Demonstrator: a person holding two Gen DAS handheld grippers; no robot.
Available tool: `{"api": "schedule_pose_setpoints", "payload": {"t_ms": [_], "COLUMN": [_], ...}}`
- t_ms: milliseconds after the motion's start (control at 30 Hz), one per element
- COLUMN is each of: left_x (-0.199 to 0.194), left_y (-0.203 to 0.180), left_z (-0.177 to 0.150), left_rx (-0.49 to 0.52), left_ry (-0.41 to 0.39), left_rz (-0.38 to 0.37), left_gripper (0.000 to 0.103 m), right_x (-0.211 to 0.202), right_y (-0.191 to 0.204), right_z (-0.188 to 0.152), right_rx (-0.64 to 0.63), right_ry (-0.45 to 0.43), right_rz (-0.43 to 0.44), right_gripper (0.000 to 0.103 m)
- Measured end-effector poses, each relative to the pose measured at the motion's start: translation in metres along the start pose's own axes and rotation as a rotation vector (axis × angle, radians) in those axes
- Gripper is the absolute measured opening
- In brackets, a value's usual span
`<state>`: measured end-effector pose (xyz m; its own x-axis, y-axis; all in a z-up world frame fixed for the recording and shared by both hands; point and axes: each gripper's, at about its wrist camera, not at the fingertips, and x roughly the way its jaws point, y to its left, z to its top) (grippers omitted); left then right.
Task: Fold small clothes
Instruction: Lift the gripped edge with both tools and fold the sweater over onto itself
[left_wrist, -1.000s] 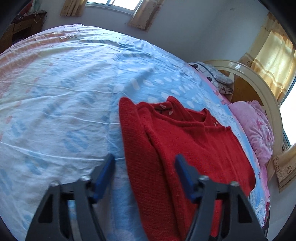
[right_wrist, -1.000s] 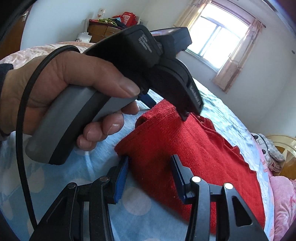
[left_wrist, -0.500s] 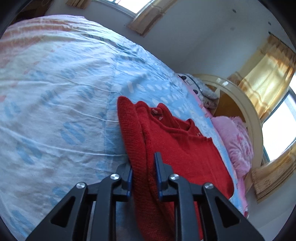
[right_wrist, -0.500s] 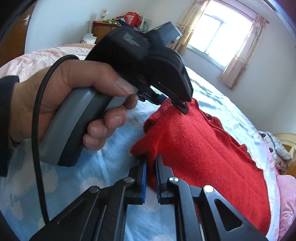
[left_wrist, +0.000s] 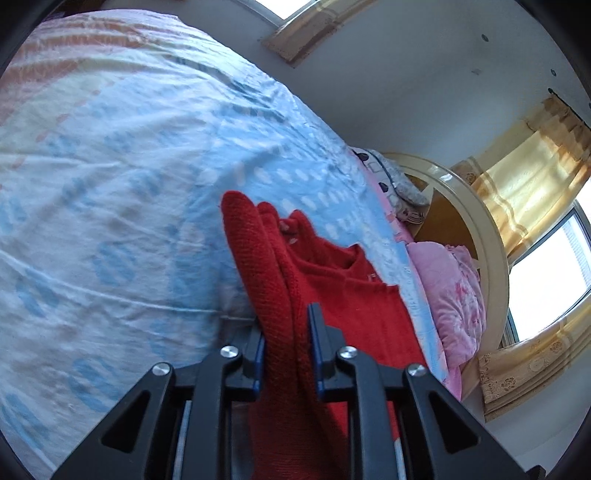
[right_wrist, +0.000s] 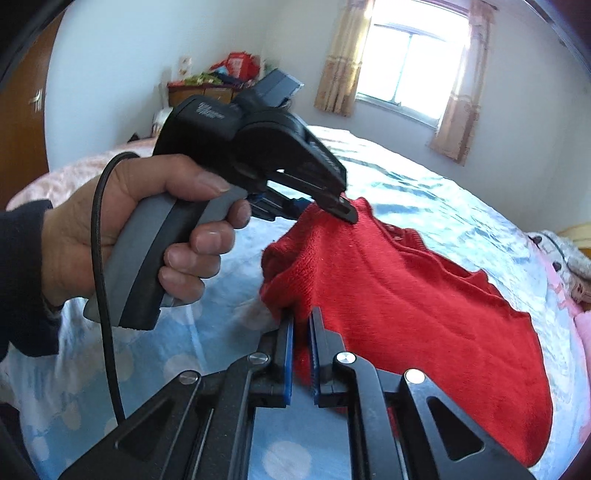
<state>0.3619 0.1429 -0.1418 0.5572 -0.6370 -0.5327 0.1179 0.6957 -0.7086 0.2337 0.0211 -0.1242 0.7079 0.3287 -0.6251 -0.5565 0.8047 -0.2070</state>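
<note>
Both tongs grip the same near edge of the red knitted sweater (right_wrist: 399, 295), which stretches away from them across the bed with the pale blue patterned sheet (left_wrist: 122, 192), its long axis running from the pinched edge toward the neckline at the far end.

The left tongs (left_wrist: 286, 347) are closed down on a thick doubled roll of knit, with fabric filling the gap between the blue pads. The right tongs (right_wrist: 301, 354) are nearly shut, pinching a thinner corner of that edge. Seen from the right wrist view, the left tongs (right_wrist: 345, 214) sit just beyond the corner the right ones hold, so the two grips are near each other along one side (the left is slightly further along the garment).

The sweater looks soft and thick, its held edge raised off the sheet while the rest lies flat. It seems already folded lengthwise once. Judging by this, the next move would carry the held edge away from the tongs toward the neckline.
</note>
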Motion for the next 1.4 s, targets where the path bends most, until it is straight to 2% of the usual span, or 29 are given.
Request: {"api": "schedule_pose_setpoints", "payload": {"t_ms": [300, 833, 1400], "left_x": [0.011, 0.041, 0.108], "left_y": [-0.038, -0.105, -0.170], "left_z": [0.008, 0.008, -0.006], "left_rx": [0.011, 0.102, 0.199], "left_ry": [-0.011, 0.001, 0.087], "left_rz": [-0.038, -0.063, -0.070], "left_gripper": [0.020, 0.020, 0.019], "right_x": [-0.028, -0.066, -0.086], "right_y": [-0.046, -0.094, -0.161], "right_z": [-0.008, -0.028, -0.063], "right_rx": [0.090, 0.187, 0.331], "right_ry": [-0.043, -0.096, -0.068], "right_rz": [-0.017, -0.068, -0.100], "right_gripper": [0.006, 0.006, 0.006]}}
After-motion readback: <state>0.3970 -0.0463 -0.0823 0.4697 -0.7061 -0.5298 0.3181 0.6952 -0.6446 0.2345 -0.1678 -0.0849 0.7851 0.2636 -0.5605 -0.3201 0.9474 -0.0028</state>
